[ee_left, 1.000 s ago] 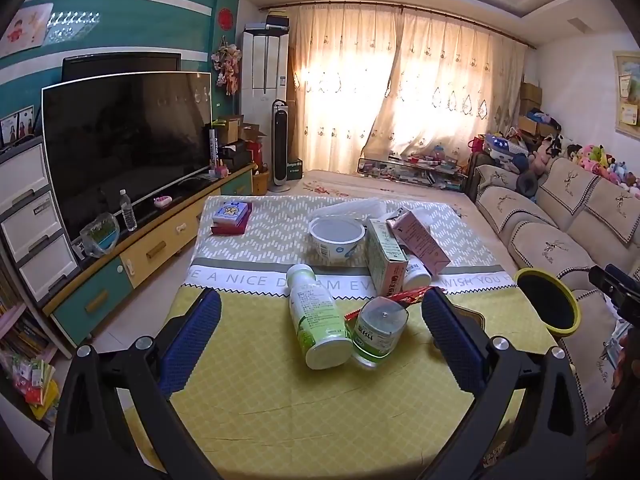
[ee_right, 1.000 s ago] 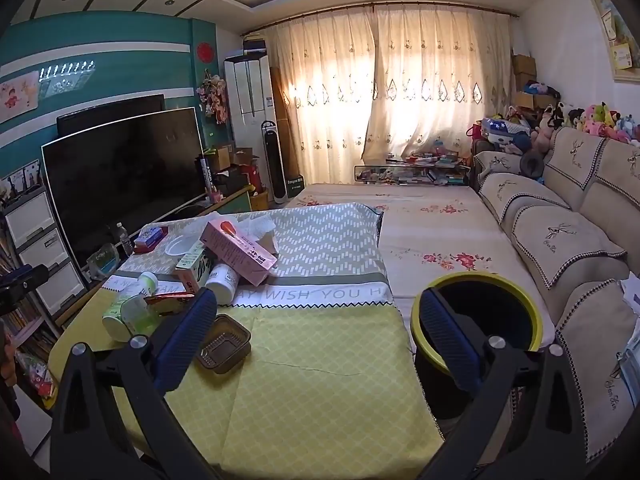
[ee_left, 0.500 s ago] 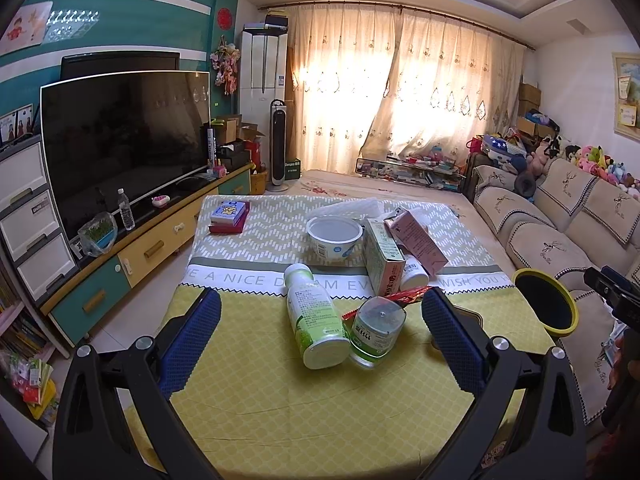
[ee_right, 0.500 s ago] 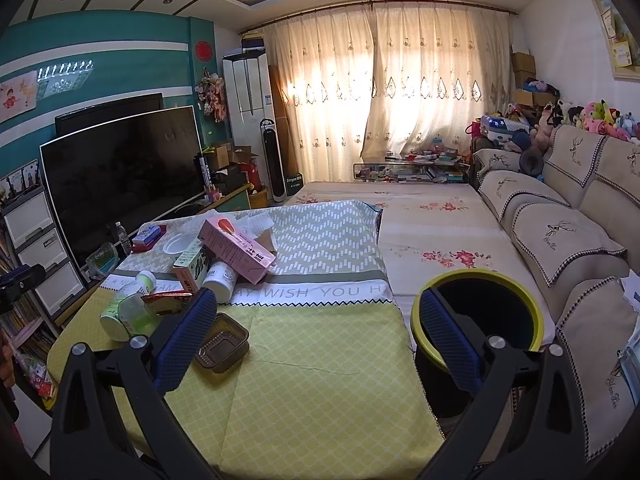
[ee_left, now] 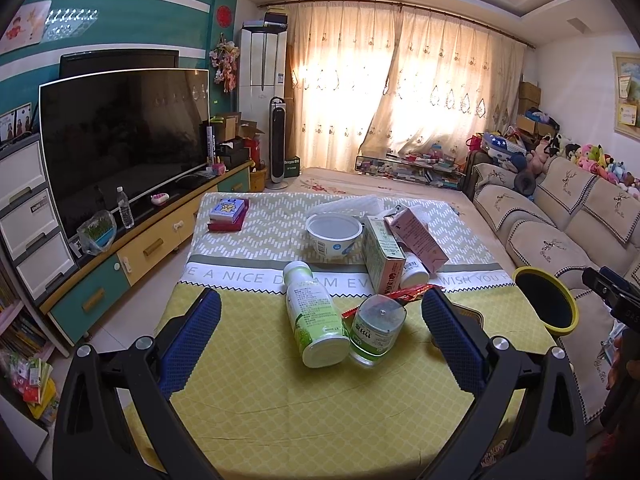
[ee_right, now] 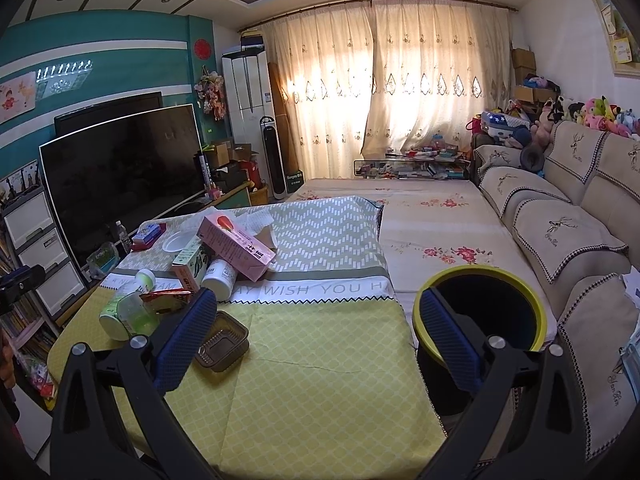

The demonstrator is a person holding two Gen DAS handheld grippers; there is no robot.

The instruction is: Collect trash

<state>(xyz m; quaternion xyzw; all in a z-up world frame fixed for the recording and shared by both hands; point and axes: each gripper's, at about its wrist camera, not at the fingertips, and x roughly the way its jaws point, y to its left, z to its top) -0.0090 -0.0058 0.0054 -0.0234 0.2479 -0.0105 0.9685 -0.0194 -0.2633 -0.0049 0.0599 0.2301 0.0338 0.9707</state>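
Fingers on both of my grippers are spread wide with nothing between them. My left gripper (ee_left: 320, 332) hangs over the near part of the table (ee_left: 304, 412), which is covered with a yellow and green cloth, and my right gripper (ee_right: 316, 332) hangs over the table's near right corner.

The trash sits in a cluster around the middle of the table. A white-and-green bottle (ee_left: 314, 318) lies on its side just before the printed white strip of the cloth, base toward me. A clear green-tinted jar (ee_left: 376, 330) lies touching the bottle's right side. A red wrapper (ee_left: 404, 294) lies against the far side of the jar. Behind the wrapper a green-and-white carton (ee_left: 383, 254) stands upright, and a pink carton (ee_left: 418, 238) leans tilted over its right side, resting on a small white bottle (ee_left: 414, 274). A white tub (ee_left: 334, 234) stands open just left of the green-and-white carton. In the right wrist view a brown plastic tray (ee_right: 222, 342) lies on the yellow part of the cloth, just beside my right gripper's left finger.

A black bin with a yellow rim (ee_right: 480, 320) stands on the floor against the table's right edge, and it looks dark inside. A stack of 2 small books (ee_left: 228, 214) lies at the table's far left corner.
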